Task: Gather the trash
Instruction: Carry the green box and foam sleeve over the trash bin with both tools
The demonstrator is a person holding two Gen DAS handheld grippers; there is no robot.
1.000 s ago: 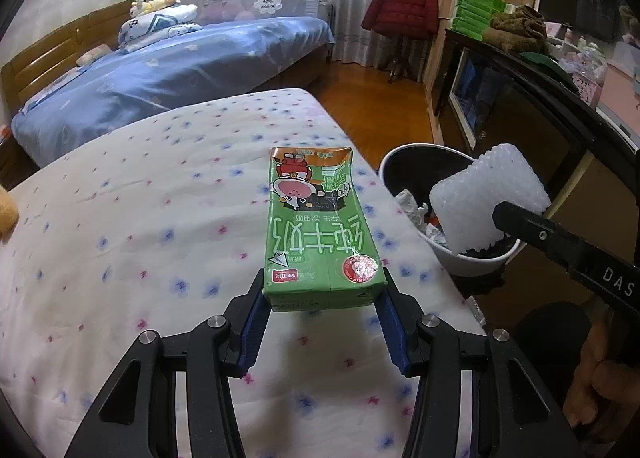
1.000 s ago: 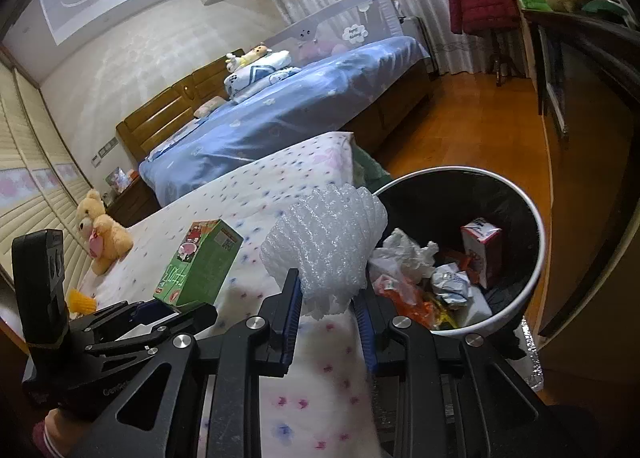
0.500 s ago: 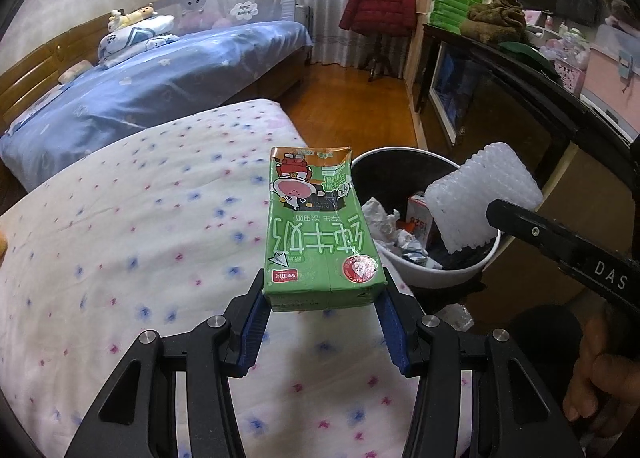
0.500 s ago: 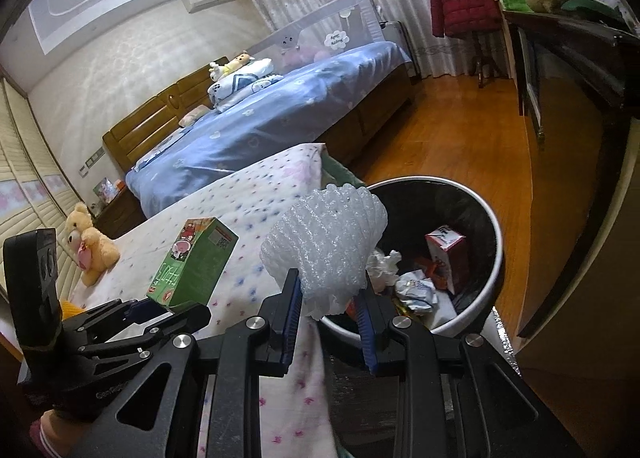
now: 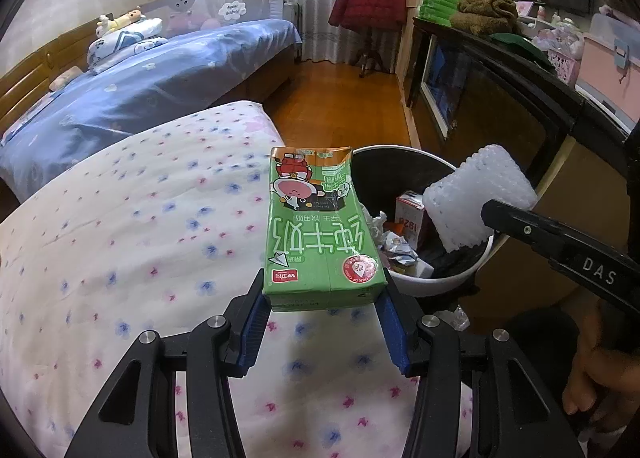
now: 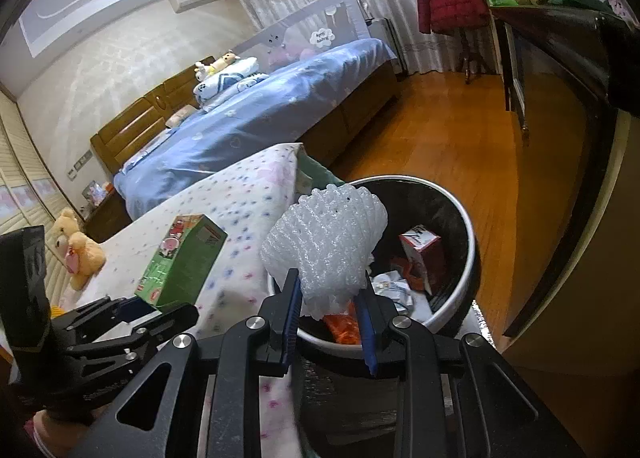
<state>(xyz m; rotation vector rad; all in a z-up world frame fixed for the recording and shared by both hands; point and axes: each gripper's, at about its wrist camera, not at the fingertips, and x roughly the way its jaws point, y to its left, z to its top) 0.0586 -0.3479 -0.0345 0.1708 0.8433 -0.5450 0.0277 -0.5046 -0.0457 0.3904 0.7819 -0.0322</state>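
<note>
The green carton (image 5: 320, 234) looks like glossy printed card. The white foam netting (image 6: 328, 242) is bumpy, translucent plastic. The bed cover (image 5: 120, 242) is soft matt cloth; the floor (image 6: 452, 145) is polished wood.

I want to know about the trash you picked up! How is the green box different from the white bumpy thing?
The green milk carton is a flat-sided box with printed pictures; the white foam net is plain, bumpy and rounded. The carton sits in the left gripper over the bed's edge; the foam sits in the right gripper over the trash bin. Both are clamped and not yet dropped.
</note>
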